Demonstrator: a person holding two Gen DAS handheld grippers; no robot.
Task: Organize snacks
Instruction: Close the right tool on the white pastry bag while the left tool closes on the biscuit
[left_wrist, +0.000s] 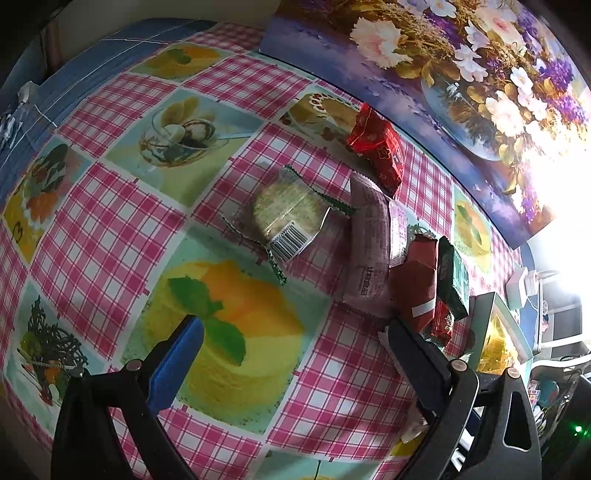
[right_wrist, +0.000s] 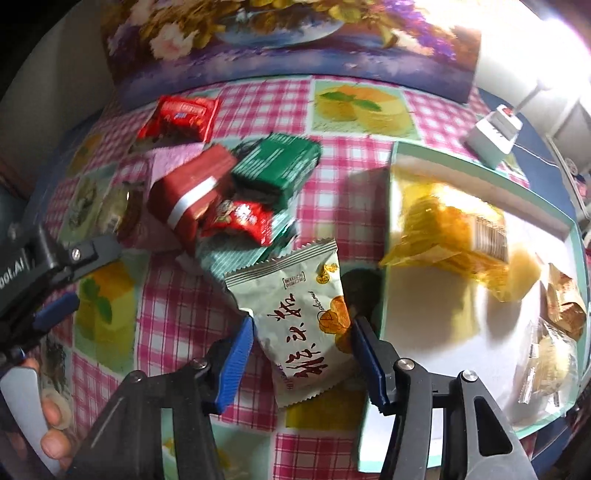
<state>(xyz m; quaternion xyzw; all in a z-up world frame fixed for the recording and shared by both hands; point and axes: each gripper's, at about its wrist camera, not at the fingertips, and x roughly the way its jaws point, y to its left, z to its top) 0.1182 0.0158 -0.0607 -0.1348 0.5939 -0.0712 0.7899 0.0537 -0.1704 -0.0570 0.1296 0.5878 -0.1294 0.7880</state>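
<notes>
My right gripper (right_wrist: 304, 325) is shut on a white snack packet (right_wrist: 306, 306) with black characters, its blue pads pressing both side edges, just left of the teal-rimmed box (right_wrist: 480, 173). Inside the box lie a yellow packet (right_wrist: 454, 240) and two small wrapped snacks (right_wrist: 550, 362). Behind the held packet is a pile: a dark red box (right_wrist: 192, 195), a green packet (right_wrist: 277, 166) and red packets (right_wrist: 240, 218). My left gripper (left_wrist: 291, 325) stands open over bare tablecloth. Ahead of it lie a clear cracker packet (left_wrist: 288, 214), a pink packet (left_wrist: 369, 251) and a red packet (left_wrist: 376, 147).
A floral picture panel (left_wrist: 443, 74) stands along the table's back edge. A white plug adapter (right_wrist: 491, 136) sits behind the box. A person's hand (right_wrist: 51, 424) holds the left gripper's handle at the lower left. The checked tablecloth (left_wrist: 110, 240) is bare to the left of the pile.
</notes>
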